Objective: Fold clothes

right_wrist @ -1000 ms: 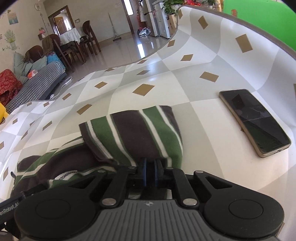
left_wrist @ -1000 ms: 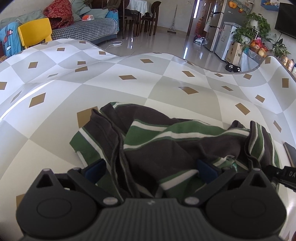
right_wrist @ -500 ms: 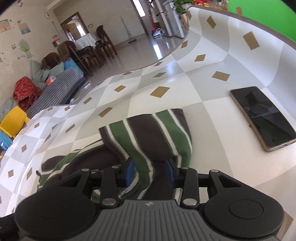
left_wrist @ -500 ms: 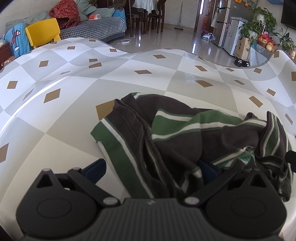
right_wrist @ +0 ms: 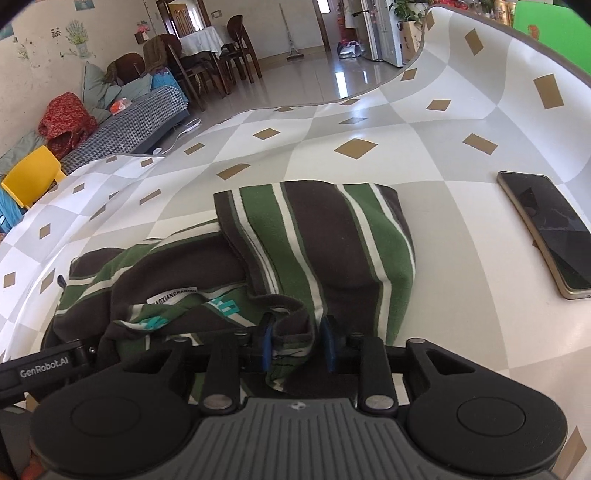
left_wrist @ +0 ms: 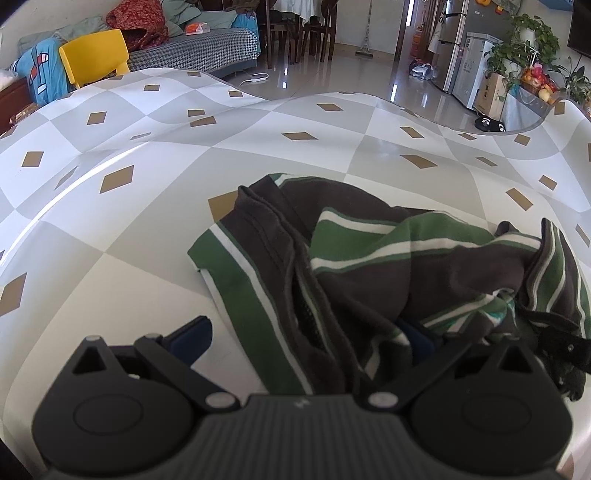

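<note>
Right wrist: right gripper [right_wrist: 297, 343] angled down, closing on striped shirt [right_wrist: 314, 240] fold; left gripper [left_wrist: 306, 339] spread.

Domestic interior: an open-plan living and dining room. A sofa [left_wrist: 192, 55] with a houndstooth cover, piled with cushions and blankets, stands beyond the far edge of a table [left_wrist: 332, 155] covered in a checked oilcloth. A yellow child's chair [left_wrist: 96, 55] sits beside the sofa. Farther back are a cloth-covered dining table [right_wrist: 201, 38] with dark wooden chairs, a refrigerator [left_wrist: 456, 37], potted plants [left_wrist: 528, 44], a broom [right_wrist: 291, 37] leaning by a doorway, and floral wall stickers [right_wrist: 79, 35]. The floor is glossy tile.
</note>
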The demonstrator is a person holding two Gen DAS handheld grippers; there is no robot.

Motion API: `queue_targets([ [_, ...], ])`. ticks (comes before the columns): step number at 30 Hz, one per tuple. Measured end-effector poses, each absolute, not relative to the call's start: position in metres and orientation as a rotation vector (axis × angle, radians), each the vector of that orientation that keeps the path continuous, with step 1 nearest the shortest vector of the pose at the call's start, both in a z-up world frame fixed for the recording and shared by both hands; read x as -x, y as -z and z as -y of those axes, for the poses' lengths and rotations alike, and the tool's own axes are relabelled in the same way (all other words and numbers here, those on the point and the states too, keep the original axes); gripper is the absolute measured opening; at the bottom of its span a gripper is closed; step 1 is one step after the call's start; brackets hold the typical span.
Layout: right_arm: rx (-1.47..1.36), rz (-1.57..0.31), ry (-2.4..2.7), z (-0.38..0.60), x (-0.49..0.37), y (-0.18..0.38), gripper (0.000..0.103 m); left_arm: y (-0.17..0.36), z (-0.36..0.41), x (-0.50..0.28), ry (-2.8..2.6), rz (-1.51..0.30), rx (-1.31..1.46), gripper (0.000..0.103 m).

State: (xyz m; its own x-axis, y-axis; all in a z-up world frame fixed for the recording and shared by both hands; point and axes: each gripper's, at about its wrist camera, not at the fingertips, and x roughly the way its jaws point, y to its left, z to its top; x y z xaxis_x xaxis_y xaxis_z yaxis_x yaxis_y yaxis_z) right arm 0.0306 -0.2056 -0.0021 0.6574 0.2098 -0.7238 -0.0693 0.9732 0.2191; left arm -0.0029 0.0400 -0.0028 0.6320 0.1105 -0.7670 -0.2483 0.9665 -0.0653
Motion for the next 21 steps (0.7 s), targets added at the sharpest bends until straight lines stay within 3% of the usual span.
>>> queue_targets([
  [21,-0.237,-0.751,0.252,0.271,-0.009,-0.027,0.015,-0.003,-0.050,0.011,-0.316,-0.845,0.132,0.103],
])
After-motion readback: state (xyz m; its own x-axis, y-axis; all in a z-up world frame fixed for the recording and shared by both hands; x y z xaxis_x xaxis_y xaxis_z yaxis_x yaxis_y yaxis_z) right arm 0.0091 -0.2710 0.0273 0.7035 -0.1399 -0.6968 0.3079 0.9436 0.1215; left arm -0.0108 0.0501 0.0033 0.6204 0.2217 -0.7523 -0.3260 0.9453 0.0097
